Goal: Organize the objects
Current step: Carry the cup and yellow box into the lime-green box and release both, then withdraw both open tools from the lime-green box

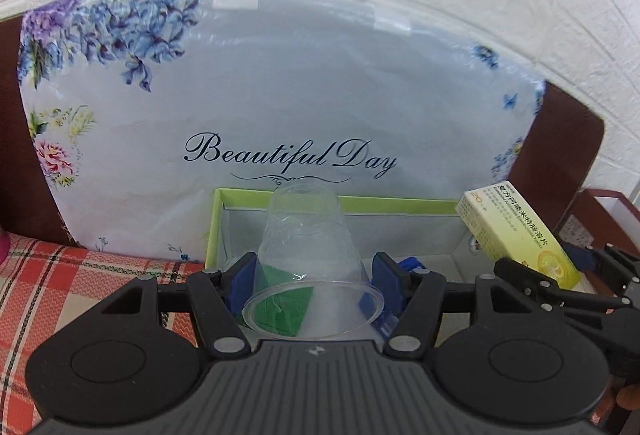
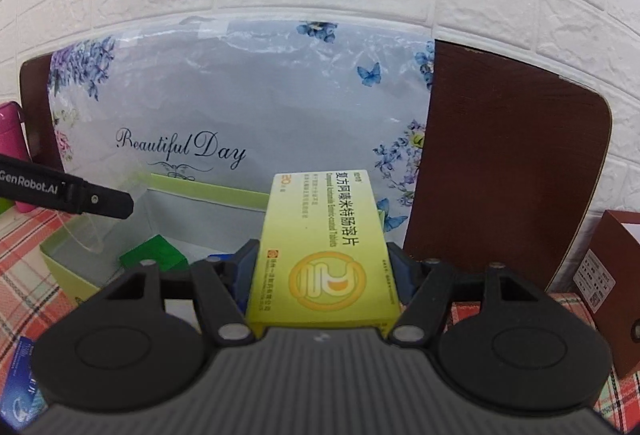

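My left gripper (image 1: 314, 267) is shut on a clear plastic cup (image 1: 308, 235), with blue pads on both its sides, its rim toward the camera and its base pointing away. The cup hangs over a light-green open box (image 1: 400, 204) that holds a green block (image 1: 288, 299). My right gripper (image 2: 322, 255) is shut on a yellow medicine carton (image 2: 320, 235), held lengthwise over the box's right part. From the left wrist, that carton (image 1: 516, 231) and the right gripper (image 1: 560, 275) appear at the right. From the right wrist, the left gripper (image 2: 100, 201) and the cup (image 2: 92, 231) appear at the left, with the green block (image 2: 154, 251) below.
A floral "Beautiful Day" package (image 1: 280, 95) leans on a brown board (image 2: 500, 155) against the white brick wall, right behind the box. A plaid cloth (image 1: 60, 275) covers the surface. A brown carton (image 2: 616, 275) stands at the right, a pink bottle (image 2: 12, 139) at the left.
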Action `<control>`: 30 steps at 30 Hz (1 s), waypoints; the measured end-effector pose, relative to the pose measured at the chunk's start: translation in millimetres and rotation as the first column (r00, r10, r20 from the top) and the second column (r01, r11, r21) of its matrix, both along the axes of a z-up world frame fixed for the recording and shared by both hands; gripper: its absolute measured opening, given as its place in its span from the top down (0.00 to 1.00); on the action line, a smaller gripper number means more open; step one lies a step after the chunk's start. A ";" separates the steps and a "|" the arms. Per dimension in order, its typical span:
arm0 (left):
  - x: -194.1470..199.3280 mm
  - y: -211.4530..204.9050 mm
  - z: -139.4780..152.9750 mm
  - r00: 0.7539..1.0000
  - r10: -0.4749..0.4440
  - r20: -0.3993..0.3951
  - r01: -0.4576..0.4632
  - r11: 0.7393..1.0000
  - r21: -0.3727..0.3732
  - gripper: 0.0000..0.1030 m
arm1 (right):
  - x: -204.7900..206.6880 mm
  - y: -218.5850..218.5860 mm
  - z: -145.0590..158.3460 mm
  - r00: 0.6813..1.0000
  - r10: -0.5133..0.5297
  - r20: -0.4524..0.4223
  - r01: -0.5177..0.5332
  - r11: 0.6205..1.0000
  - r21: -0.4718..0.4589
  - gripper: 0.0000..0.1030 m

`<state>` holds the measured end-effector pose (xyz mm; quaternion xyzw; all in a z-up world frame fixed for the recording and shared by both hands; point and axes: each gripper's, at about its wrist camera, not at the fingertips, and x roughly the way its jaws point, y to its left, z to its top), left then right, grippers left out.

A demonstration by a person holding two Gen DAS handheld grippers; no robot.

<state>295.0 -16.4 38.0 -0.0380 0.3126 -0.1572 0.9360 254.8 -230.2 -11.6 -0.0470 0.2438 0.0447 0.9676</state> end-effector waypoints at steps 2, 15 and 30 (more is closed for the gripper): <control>6.6 2.1 -3.4 1.000 0.010 0.012 -0.010 1.000 -0.003 0.36 | 8.8 2.9 -6.3 1.000 0.005 -0.005 -0.005 1.000 -0.017 0.36; 0.0 7.4 -6.2 0.996 0.085 0.029 -0.086 0.996 0.020 0.11 | -8.6 3.1 -7.5 0.998 0.023 0.057 -0.020 0.998 -0.062 0.00; -103.0 6.1 16.0 0.994 0.101 0.033 -0.102 0.994 0.033 0.11 | -108.8 -4.1 18.4 0.993 0.043 0.108 -0.046 0.998 0.033 0.00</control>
